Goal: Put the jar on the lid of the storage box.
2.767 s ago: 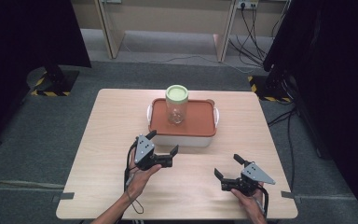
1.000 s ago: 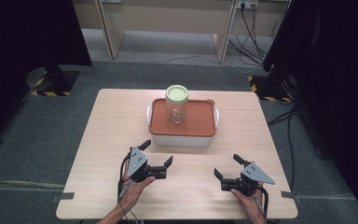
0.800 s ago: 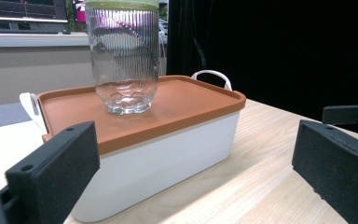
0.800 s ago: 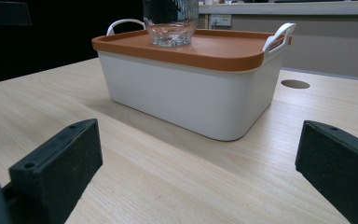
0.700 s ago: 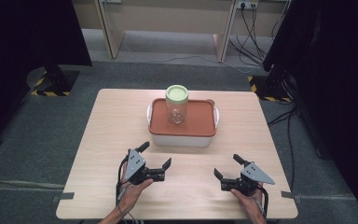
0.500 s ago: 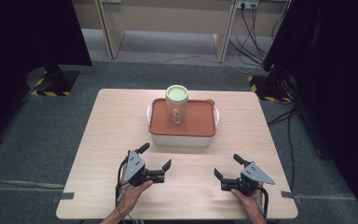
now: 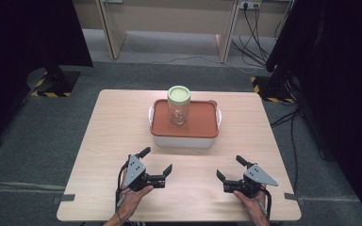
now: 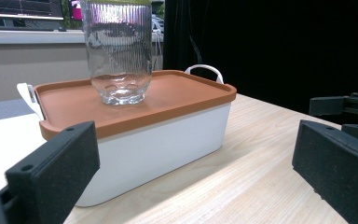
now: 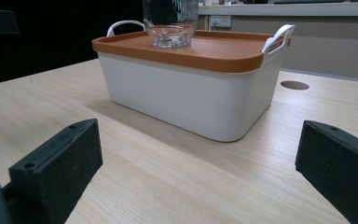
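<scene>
A ribbed glass jar (image 7: 178, 111) with a pale green lid (image 7: 178, 93) stands upright on the orange lid (image 7: 198, 123) of a white box (image 7: 184, 140) at the table's middle back. In the left gripper view, the jar (image 8: 117, 51) sits on the orange lid (image 8: 168, 95) just ahead. My left gripper (image 7: 156, 160) is open near the front left, short of the box, with nothing between its jaws. My right gripper (image 7: 229, 167) is open at the front right, also holding nothing. The box (image 9: 186, 98) lies ahead of it.
The wooden table (image 7: 108, 141) has bare room to the left and right of the box. A round cable hole (image 9: 294, 85) lies beyond the box. Black curtains flank the table. Cables trail on the floor at the back right.
My left gripper has drawn back from the box's front toward the near edge and a little leftward. The right gripper, jar and box have stayed put.
</scene>
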{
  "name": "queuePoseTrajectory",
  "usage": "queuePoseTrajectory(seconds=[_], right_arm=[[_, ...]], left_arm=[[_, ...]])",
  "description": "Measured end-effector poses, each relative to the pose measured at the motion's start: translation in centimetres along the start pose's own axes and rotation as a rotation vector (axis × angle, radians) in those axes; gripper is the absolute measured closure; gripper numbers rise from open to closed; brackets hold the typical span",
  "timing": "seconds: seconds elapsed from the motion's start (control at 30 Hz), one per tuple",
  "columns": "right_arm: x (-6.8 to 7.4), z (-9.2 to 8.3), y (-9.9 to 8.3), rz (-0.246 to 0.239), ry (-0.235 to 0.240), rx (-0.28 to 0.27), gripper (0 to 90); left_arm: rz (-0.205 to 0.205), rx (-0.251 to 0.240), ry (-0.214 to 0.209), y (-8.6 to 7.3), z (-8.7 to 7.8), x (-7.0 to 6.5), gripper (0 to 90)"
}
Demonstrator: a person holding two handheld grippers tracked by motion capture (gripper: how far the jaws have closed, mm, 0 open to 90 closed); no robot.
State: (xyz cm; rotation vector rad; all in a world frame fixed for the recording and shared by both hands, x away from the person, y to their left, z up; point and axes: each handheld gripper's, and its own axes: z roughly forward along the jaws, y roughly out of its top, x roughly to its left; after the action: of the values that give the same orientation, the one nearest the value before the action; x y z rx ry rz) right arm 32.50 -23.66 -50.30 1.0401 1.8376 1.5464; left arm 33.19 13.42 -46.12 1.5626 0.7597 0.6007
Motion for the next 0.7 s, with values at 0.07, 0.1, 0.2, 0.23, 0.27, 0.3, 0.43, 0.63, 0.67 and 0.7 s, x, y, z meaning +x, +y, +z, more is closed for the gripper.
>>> queuePoseTrajectory(seconds=[0.07,0.1,0.2,0.23,0.27,0.3,0.43,0.63,0.67,0.7], right_arm=[[0.0,0.0,0.0,0.0,0.0,-0.001,0.8],[0.0,0.0,0.0,0.0,0.0,-0.002,0.8],[0.0,0.0,0.0,0.0,0.0,0.0,0.8],[0.0,0.0,0.0,-0.001,0.001,-0.001,0.8],[0.0,0.0,0.0,-0.001,0.0,-0.002,0.8],[0.0,0.0,0.0,0.0,0.001,-0.002,0.8],[0.0,0.0,0.0,0.0,0.001,-0.001,0.8],[0.0,0.0,0.0,0.001,0.001,0.001,0.8],[0.0,0.0,0.0,0.0,0.001,0.0,0.8],[0.0,0.0,0.0,0.0,0.001,0.0,0.8]], left_arm=[[0.0,0.002,-0.001,-0.1,-0.1,0.0,0.1],[-0.001,0.004,-0.001,-0.2,-0.1,0.0,0.1],[-0.002,0.007,0.0,-0.3,-0.2,0.0,0.1],[-0.003,0.008,0.0,-0.4,-0.3,0.0,0.1],[-0.002,0.009,0.0,-0.4,-0.3,0.0,0.0],[-0.001,0.009,0.001,-0.5,-0.3,0.0,0.1],[-0.002,0.016,0.004,-0.7,-0.6,0.1,0.1],[-0.004,0.019,0.007,-1.0,-0.9,0.2,0.1],[-0.004,0.019,0.007,-1.0,-1.0,0.2,0.1],[-0.004,0.019,0.008,-1.0,-1.1,0.2,0.1]])
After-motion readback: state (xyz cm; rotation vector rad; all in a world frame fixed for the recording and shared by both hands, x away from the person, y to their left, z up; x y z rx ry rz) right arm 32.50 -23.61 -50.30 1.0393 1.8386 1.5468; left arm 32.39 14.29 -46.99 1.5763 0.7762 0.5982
